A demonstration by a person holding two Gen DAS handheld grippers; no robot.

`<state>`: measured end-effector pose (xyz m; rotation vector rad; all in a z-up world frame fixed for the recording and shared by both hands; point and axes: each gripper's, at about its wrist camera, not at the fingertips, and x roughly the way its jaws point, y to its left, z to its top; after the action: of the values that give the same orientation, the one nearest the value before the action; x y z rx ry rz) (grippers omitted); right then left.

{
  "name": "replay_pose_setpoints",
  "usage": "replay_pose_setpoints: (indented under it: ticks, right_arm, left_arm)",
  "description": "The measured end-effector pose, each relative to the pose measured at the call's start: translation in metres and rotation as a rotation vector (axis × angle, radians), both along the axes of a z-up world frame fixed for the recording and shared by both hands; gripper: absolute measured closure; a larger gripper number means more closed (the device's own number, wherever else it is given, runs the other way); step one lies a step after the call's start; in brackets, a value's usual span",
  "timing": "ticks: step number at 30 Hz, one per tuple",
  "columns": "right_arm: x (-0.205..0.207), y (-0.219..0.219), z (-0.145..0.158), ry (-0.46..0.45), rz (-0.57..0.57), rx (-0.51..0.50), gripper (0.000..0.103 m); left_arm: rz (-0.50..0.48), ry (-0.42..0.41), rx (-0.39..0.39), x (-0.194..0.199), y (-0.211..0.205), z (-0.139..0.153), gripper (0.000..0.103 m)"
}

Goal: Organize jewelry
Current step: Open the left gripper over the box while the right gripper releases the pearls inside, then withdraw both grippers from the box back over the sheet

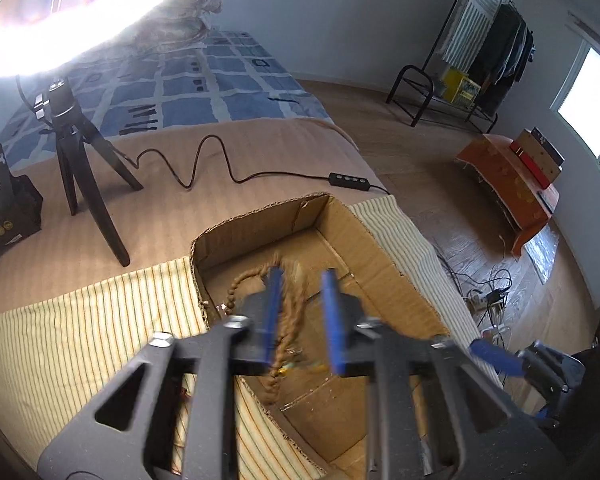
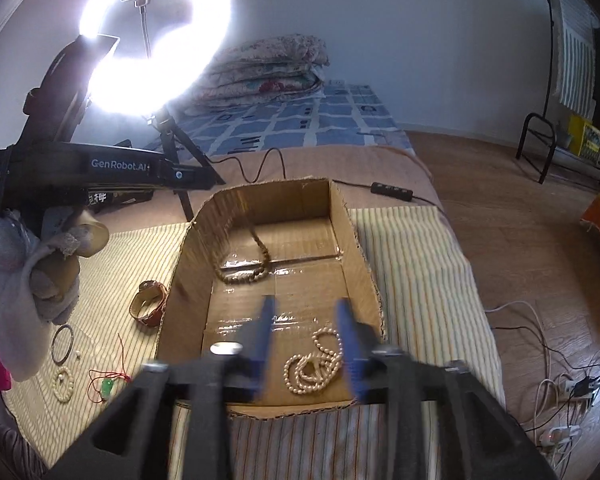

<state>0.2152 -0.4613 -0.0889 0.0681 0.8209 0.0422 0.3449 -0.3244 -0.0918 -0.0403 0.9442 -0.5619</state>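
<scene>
An open cardboard box (image 1: 364,236) (image 2: 352,224) sits on a striped cloth. My left gripper (image 1: 302,280) is open above the box, and a brown bead necklace (image 1: 284,312) falls blurred between its fingers. In the right wrist view the same necklace (image 2: 244,274) drops onto the box floor. My right gripper (image 2: 306,308) is open and empty over the box's near end, above a pearl necklace (image 2: 312,364) lying inside. Left of the box lie a brown leather bracelet (image 2: 148,304), a dark bangle (image 2: 63,344), a small pearl bracelet (image 2: 63,384) and a red cord with a green pendant (image 2: 107,386).
A ring light (image 2: 156,44) on a tripod (image 1: 84,160) stands behind the box, its cable and switch (image 1: 350,181) trailing across the bed. A black bag (image 1: 4,204) lies far left. Folded quilt (image 2: 268,68) at the back. Floor with cables (image 2: 556,396) lies right.
</scene>
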Motion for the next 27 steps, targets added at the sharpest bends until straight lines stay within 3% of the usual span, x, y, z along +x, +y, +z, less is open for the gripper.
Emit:
replay_pose_setpoints:
  ticks: [1, 2, 7, 18, 27]
  right_arm:
    - [-0.001, 0.001, 0.001, -0.007, -0.002, 0.0, 0.036]
    - [-0.003, 0.002, 0.003, -0.016, -0.004, 0.002, 0.024]
    - [-0.009, 0.007, 0.01, -0.05, -0.015, -0.004, 0.003]
    - [-0.025, 0.027, 0.027, -0.062, -0.004, -0.037, 0.002]
    - [-0.043, 0.064, 0.05, -0.104, 0.05, -0.035, 0.002]
  left_arm:
    - [0.003, 0.0, -0.006, -0.001, 0.001, 0.001, 0.047]
    - [0.008, -0.012, -0.009, -0.002, 0.004, 0.003, 0.045]
    - [0.021, -0.014, 0.001, -0.005, 0.008, 0.007, 0.044]
    - [0.023, -0.088, 0.025, -0.028, 0.037, 0.032, 0.044]
    - [0.063, -0.162, 0.009, -0.053, 0.102, 0.064, 0.044]
